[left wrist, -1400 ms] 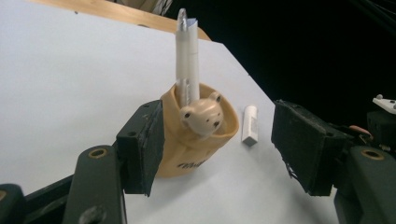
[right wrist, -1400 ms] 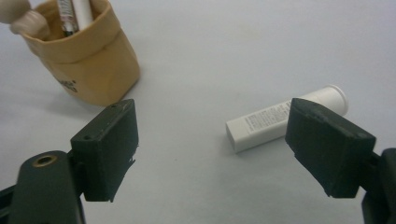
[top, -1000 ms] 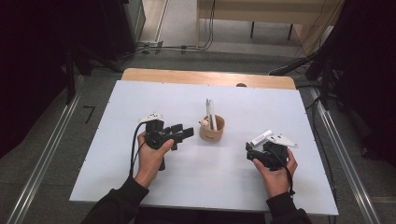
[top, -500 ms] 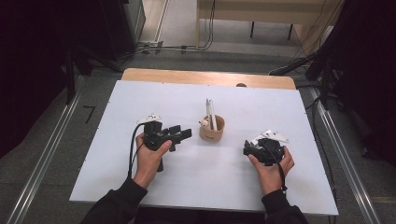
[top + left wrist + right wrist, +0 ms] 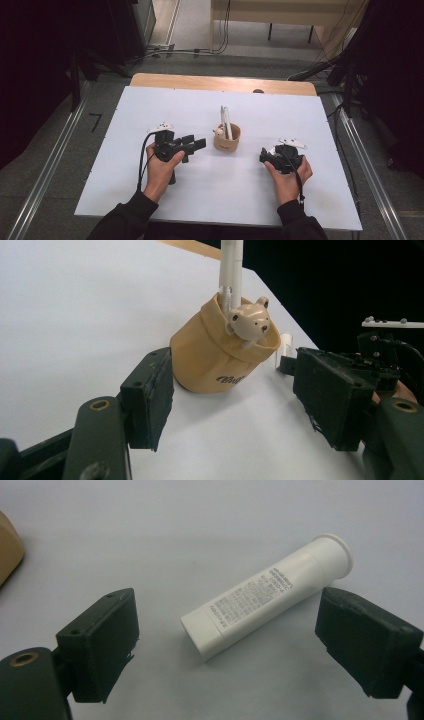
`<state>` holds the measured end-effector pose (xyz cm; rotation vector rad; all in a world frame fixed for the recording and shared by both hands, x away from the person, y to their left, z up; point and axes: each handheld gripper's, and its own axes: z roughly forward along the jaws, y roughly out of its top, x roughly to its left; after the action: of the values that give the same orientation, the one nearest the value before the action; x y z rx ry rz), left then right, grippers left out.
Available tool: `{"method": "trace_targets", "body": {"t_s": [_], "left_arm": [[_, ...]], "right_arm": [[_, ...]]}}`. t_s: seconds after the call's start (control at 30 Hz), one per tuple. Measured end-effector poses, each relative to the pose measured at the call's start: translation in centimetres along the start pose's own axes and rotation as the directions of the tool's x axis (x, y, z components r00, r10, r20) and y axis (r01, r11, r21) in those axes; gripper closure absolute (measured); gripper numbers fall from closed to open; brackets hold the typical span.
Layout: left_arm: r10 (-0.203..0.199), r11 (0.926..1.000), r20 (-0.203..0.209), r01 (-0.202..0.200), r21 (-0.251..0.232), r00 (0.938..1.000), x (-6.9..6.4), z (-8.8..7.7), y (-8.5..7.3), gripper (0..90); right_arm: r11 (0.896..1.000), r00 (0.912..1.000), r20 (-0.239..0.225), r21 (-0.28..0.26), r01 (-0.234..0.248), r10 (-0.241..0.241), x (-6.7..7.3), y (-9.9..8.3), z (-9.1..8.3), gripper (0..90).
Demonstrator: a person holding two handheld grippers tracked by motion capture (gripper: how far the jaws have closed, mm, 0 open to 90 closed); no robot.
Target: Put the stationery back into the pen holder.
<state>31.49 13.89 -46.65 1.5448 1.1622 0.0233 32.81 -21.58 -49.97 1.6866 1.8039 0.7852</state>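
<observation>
Inspector: Starting nearest. The right gripper point(image 5: 265, 156) is sitting lower and a little further left on the table than a second ago. Its jaws are standing wide, holding nothing. In the right gripper view a white tube point(image 5: 265, 599) is lying flat on the sheet between the pads, touching neither.

Clerk: And the other hand?

Inspector: The left gripper point(image 5: 196, 144) is keeping the same place as before, resting in the person's left hand point(image 5: 161, 170). Its jaws are standing wide, gripping nothing, and pointing at the tan pouch point(image 5: 220, 352).

Clerk: The pouch's position?

Inspector: It is standing upright near the middle of the table, between the two grippers and apart from both, unmoved. A bear figure point(image 5: 248, 324) is peeking over its rim, and white sticks point(image 5: 226, 121) are rising from it.

Clerk: The surface?

Inspector: A white sheet point(image 5: 150, 110) is covering the table; a wooden edge point(image 5: 200, 81) is showing at the far side. Beyond, grey floor point(image 5: 195, 60), cables point(image 5: 165, 49) and a wooden bench point(image 5: 280, 12) are lying in dim light.
</observation>
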Motion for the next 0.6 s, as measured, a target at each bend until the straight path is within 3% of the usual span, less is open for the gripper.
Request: {"method": "trace_targets", "body": {"t_s": [0.6], "left_arm": [[-0.002, 1.0000, 0.002, 0.002, 0.006, 1.0000, 0.00, 0.12, -0.16, 33.2]], "right_arm": [[1.000, 0.9995, 0.029, 0.004, -0.014, 0.014, -0.04, 0.03, 0.85, 10.8]]}}
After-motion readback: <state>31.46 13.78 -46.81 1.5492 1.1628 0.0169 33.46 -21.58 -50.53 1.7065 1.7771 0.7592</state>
